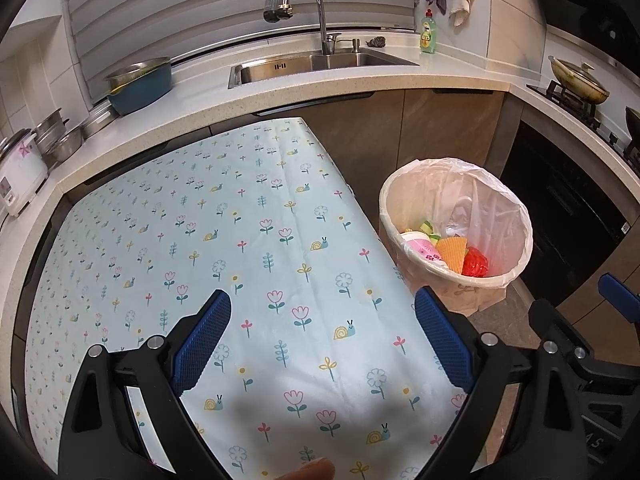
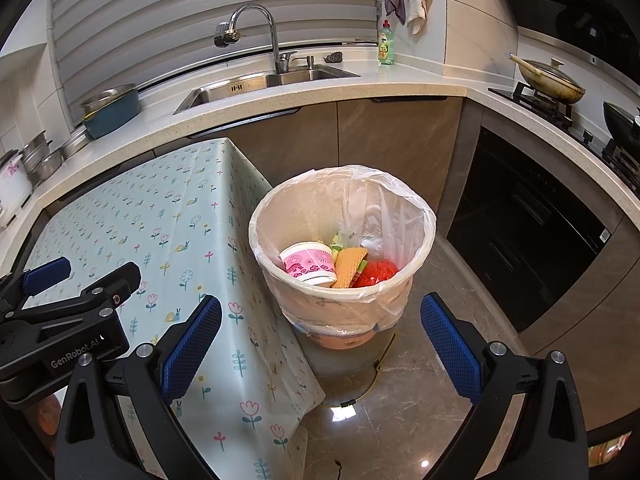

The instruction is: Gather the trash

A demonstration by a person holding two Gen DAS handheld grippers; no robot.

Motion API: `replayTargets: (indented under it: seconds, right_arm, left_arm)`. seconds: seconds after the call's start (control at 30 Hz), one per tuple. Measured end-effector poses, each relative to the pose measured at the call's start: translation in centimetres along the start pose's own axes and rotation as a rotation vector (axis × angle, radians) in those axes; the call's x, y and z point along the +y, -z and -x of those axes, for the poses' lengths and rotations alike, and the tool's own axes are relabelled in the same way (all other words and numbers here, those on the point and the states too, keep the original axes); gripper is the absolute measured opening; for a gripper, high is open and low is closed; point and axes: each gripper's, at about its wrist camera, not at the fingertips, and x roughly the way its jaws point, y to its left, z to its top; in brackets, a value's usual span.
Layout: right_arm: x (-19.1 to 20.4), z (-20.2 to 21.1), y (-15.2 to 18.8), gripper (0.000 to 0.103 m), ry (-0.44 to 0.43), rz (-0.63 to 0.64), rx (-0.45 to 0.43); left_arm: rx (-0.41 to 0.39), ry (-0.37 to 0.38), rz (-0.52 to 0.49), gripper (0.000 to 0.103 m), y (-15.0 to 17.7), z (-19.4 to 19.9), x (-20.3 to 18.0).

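We see the left tongs (image 1: 322, 338) spread wide and empty above the counter (image 1: 240, 240), which is draped in a flowered cloth and carries no loose rubbish in either view. The right tongs (image 2: 320, 344) are likewise spread and hold nothing; they hang over the floor, facing the bin (image 2: 340, 300) at twelve o'clock. From the left wrist view the bin stands at two o'clock, just beside the counter's right edge. It wears a thin plastic liner (image 2: 404, 216) folded over its rim.

Inside lie the collected items: a pink paper cup (image 2: 310, 266) on its side at nine o'clock of the bin's mouth, an orange wafer-like piece (image 2: 348, 266) in the middle, a crumpled red wrapper (image 2: 376, 272) at three o'clock, and green scraps behind them.

We judge the collecting nearly or wholly done. All of the items look light. The cup would crush under a hard squeeze and is best pinched across its rim; the wrapper is soft and slippery, so a fold should be gripped. The liner is flimsy and may tear; its gathered rim is the place to take hold.

Beyond, at twelve o'clock, runs the kitchen worktop with the sink (image 2: 256, 84).
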Motion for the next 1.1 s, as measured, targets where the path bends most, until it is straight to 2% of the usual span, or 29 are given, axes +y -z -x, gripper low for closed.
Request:
replayTargets:
  seconds: [0.63, 1.1]
  right_arm:
    - [-0.30, -0.08, 0.23, 0.096, -0.001, -0.003, 0.006]
    - [-0.56, -0.20, 0.38, 0.096, -0.001, -0.004, 0.006]
  left_arm:
    - [-0.009, -0.040, 0.004, 0.089, 0.21, -0.03, -0.14]
    - [0.000, -0.023, 0.004, 0.089, 0.41, -0.11, -0.25]
